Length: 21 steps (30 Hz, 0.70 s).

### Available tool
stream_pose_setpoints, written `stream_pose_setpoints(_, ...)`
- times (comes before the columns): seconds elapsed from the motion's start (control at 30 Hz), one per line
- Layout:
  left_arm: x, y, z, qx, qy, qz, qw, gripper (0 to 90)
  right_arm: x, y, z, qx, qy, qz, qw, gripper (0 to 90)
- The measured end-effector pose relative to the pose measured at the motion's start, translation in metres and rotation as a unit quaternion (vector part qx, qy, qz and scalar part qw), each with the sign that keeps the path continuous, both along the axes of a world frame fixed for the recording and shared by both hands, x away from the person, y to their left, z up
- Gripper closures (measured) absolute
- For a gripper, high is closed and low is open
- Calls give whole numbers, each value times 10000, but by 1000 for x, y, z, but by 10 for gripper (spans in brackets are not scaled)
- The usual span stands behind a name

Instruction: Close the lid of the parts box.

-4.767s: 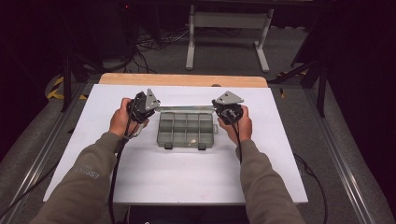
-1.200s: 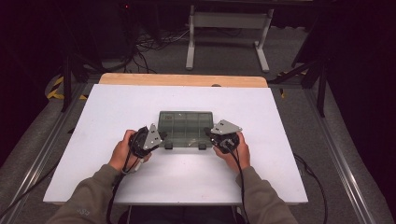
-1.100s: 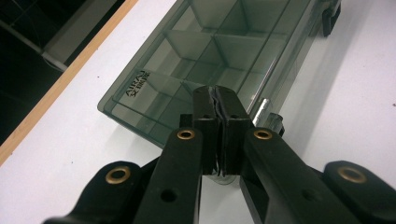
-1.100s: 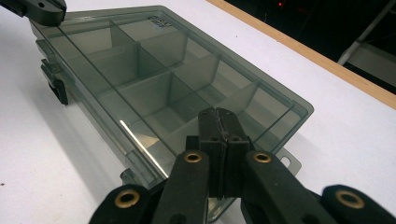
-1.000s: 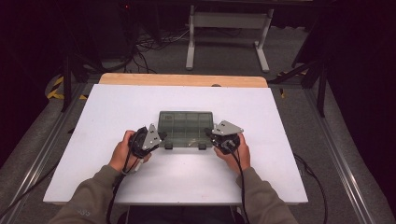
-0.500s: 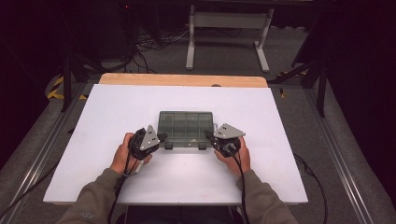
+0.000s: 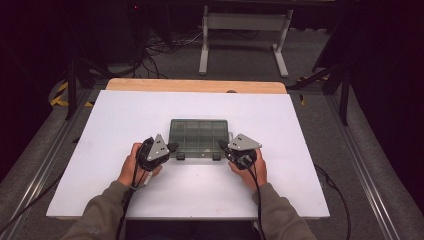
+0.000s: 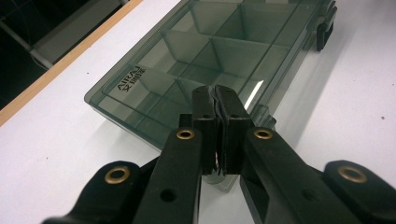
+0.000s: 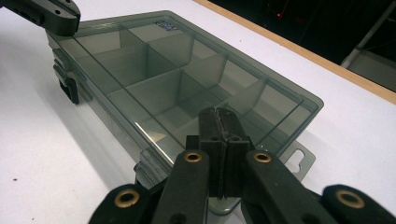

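A smoky grey compartment box [image 7: 200, 137] lies with its lid closed on the white counter [image 7: 300, 125], about midway between the left and right edges, somewhat nearer the front edge. The left tool [image 7: 172, 147] rests at the box's front left corner, jaws pressed together with nothing between them. The right tool [image 7: 221, 145] sits at the front right corner, jaws likewise pressed together, tips over the lid.

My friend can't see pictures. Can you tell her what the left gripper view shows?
A smoky see-through plastic organizer box with its lid shut lies on a white table. The left hand-held gripper, jaws shut, rests its tips over the box's near corner. Dividers split the box into compartments that look empty.
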State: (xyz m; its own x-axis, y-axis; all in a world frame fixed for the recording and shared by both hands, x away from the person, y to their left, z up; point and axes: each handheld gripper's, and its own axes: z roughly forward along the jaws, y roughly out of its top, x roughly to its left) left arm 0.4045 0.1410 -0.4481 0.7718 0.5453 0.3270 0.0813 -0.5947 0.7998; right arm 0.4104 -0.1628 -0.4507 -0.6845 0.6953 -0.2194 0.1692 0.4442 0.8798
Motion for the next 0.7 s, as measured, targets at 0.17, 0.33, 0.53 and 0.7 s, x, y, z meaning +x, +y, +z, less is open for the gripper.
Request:
stream_pose_setpoints(0.17, 1, 0, 0, -13, 2, 3, 10000, 876, 0, 0, 0, 16, -4, 6, 10000, 900)
stream_pose_setpoints(0.33, 1, 1, 0, 3, -14, 17, 10000, 876, -1, 1, 0, -6, -20, 19, 10000, 900)
stream_pose_setpoints(0.53, 1, 1, -1, -19, -26, 1, 10000, 876, -1, 0, -1, 15, -17, 42, 10000, 900)
stream_pose_setpoints(0.7, 1, 1, -1, 10, -60, 31, 10000, 876, -1, 0, -1, 7, -20, 40, 10000, 900)
